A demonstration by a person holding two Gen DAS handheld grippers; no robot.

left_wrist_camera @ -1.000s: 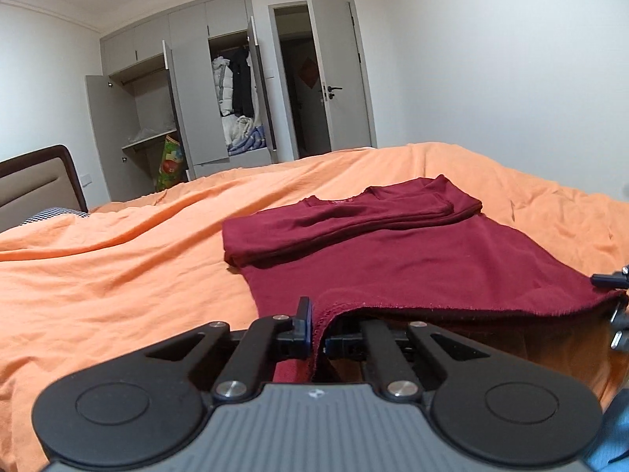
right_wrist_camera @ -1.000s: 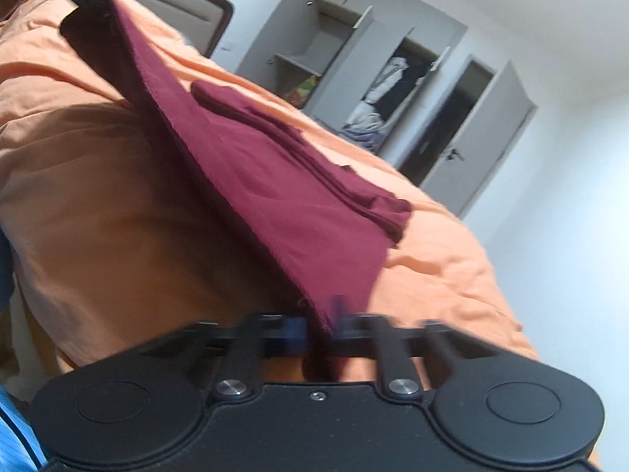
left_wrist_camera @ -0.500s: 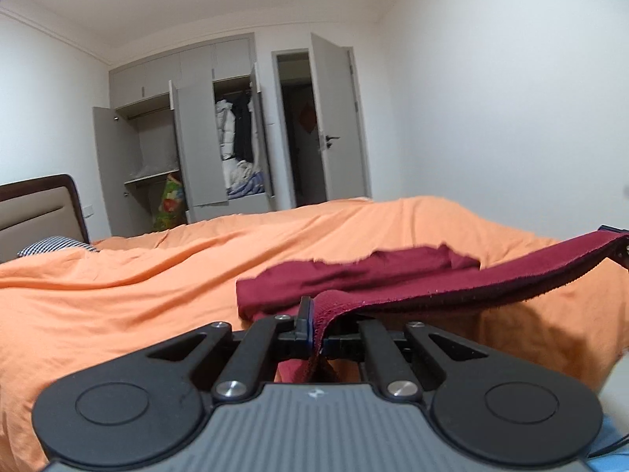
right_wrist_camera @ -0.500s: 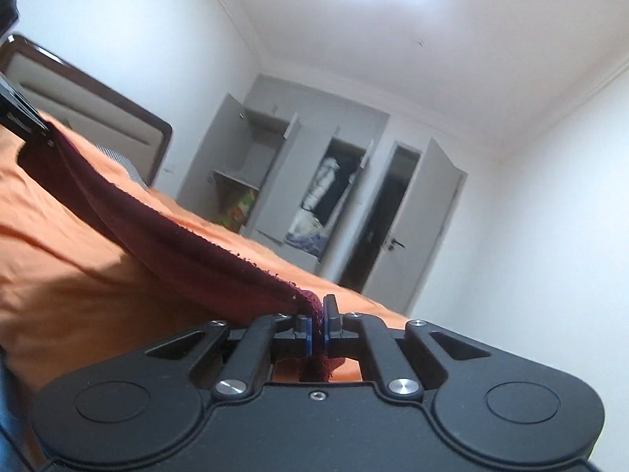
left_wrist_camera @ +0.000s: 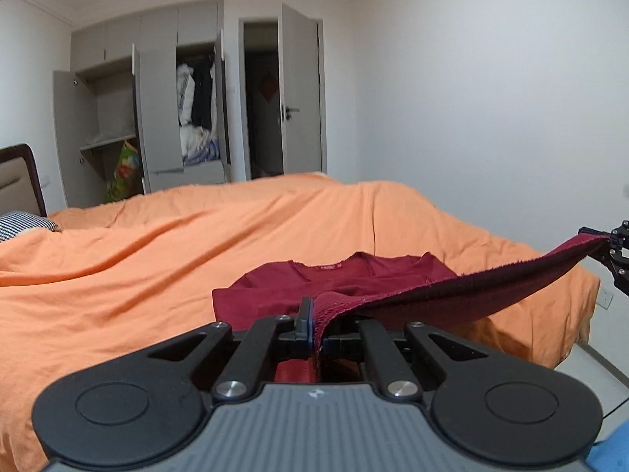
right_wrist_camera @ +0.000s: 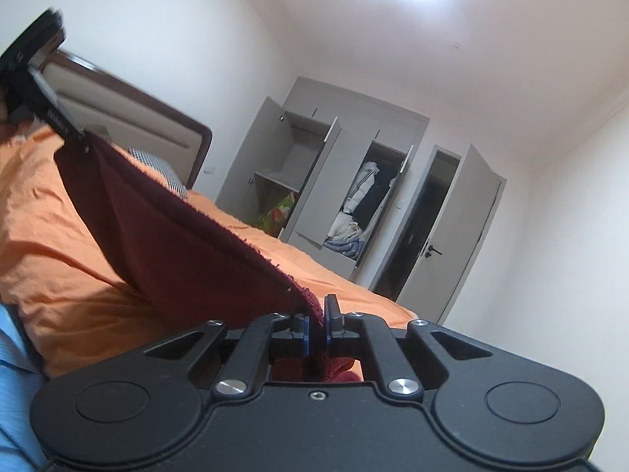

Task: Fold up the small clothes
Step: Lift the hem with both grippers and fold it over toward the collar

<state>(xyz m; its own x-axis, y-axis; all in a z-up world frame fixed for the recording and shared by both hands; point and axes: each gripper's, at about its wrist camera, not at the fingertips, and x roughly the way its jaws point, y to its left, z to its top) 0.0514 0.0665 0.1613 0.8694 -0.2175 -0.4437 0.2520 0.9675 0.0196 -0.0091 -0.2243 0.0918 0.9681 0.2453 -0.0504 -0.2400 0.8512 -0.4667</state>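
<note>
Dark red shirt [left_wrist_camera: 354, 287], hem lifted taut above orange bedspread [left_wrist_camera: 157, 259]; left gripper [left_wrist_camera: 316, 326] and right gripper [right_wrist_camera: 316, 326] each pinch a hem corner.

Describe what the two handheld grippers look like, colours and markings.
Left gripper: matte black linkage arms with silver pivot screws, round black discs at each side, ribbed grey body with a small white logo, blue-lined jaws. Right gripper: same black build, smooth black body.

One dark red shirt [left_wrist_camera: 354, 287] on one orange bed [left_wrist_camera: 157, 259]; beyond the bed, one wardrobe [left_wrist_camera: 145, 118], one door [left_wrist_camera: 300, 102]; two grippers.
</note>
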